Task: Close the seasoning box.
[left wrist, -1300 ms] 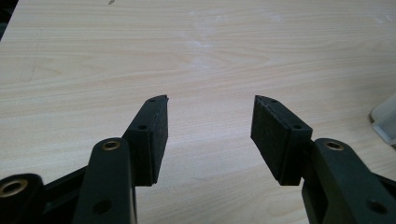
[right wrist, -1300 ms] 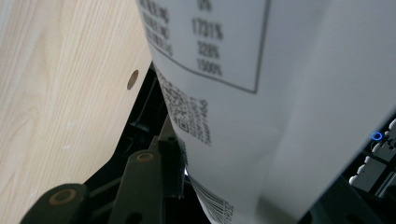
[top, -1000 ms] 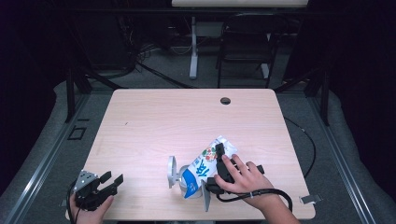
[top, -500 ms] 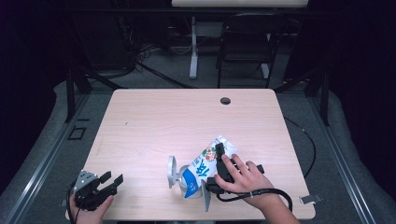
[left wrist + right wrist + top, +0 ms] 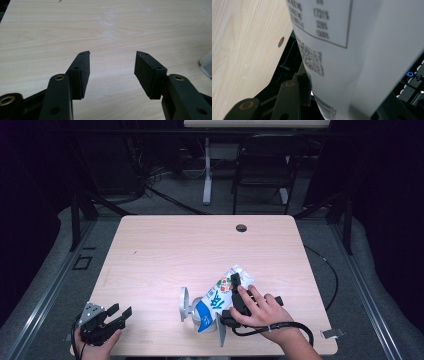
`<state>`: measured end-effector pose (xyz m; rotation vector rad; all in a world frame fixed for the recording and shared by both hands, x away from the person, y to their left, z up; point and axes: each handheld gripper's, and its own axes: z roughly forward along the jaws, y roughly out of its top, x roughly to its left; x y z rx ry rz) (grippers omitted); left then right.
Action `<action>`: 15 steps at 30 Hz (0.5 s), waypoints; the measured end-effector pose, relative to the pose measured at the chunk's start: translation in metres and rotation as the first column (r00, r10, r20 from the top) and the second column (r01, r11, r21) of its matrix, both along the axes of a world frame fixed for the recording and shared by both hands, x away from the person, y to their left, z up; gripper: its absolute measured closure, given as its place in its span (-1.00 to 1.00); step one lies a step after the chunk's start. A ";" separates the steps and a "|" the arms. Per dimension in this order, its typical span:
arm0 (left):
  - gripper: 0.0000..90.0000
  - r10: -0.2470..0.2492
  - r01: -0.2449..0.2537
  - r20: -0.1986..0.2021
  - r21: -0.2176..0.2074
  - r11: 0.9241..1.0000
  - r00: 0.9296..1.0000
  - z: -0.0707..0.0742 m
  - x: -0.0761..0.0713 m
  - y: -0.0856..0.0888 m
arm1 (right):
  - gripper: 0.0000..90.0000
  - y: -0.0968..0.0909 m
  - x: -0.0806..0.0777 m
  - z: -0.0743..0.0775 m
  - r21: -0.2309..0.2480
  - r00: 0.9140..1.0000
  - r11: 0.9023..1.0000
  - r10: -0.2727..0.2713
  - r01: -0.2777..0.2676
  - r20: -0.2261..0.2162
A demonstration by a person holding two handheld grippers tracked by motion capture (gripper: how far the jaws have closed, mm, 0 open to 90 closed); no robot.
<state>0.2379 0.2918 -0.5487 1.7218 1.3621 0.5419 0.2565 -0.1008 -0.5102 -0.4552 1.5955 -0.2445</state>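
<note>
A white and blue milk carton (image 5: 217, 297) lies tilted near the table's front edge, right of centre. My right gripper (image 5: 235, 287) is shut on it, with a hand wrapped over the gripper's body. In the right gripper view the carton's printed white side (image 5: 352, 62) is close up, and one black finger (image 5: 303, 87) presses against it; the other jaw is hidden behind the carton. My left gripper (image 5: 119, 310) rests at the front left corner, held by the other hand. Its jaws stand open over bare wood (image 5: 112, 63).
The light wood table (image 5: 175, 250) has a small round hole (image 5: 241, 227) near its far edge. Two pale grey upright pieces (image 5: 184, 302) flank the carton's lower end; one shows at the edge of the left gripper view (image 5: 206, 63). A black cable (image 5: 295, 327) loops behind the right hand.
</note>
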 end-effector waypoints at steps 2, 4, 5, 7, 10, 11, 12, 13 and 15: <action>0.03 0.002 -0.002 -0.002 0.000 1.000 1.000 0.000 0.000 0.000 | 0.36 0.000 0.000 0.000 -0.003 1.000 1.000 0.001 -0.001 0.001; 0.03 0.002 -0.002 -0.003 0.002 1.000 1.000 0.000 0.000 0.000 | 0.36 0.000 0.000 0.000 -0.003 1.000 1.000 0.001 -0.001 0.001; 0.03 0.002 -0.002 -0.003 0.002 1.000 1.000 0.000 0.000 0.000 | 0.36 0.000 0.000 0.000 -0.002 1.000 1.000 0.001 -0.001 0.001; 0.03 0.003 -0.003 -0.001 -0.001 1.000 1.000 0.000 0.000 0.000 | 0.36 0.000 0.000 0.000 -0.003 1.000 1.000 0.002 -0.002 0.002; 0.03 0.002 -0.002 -0.002 0.000 1.000 1.000 0.000 0.000 0.000 | 0.36 0.000 0.000 0.001 -0.007 1.000 1.000 0.002 -0.002 0.003; 0.03 0.002 -0.002 -0.001 0.000 1.000 1.000 0.000 0.000 0.000 | 0.36 0.000 0.000 0.001 0.001 1.000 1.000 -0.003 0.003 0.000; 0.03 0.002 -0.002 -0.002 -0.001 1.000 1.000 0.000 0.000 0.000 | 0.36 0.001 -0.001 0.001 -0.007 1.000 1.000 -0.007 0.007 0.005; 0.03 0.002 -0.002 -0.002 0.000 1.000 1.000 0.000 0.000 0.000 | 0.36 0.001 -0.001 0.001 -0.007 1.000 1.000 -0.006 0.006 0.004; 0.03 0.003 -0.003 -0.003 0.001 1.000 1.000 0.000 0.000 0.000 | 0.36 0.001 -0.001 0.001 -0.008 1.000 1.000 -0.006 0.006 0.005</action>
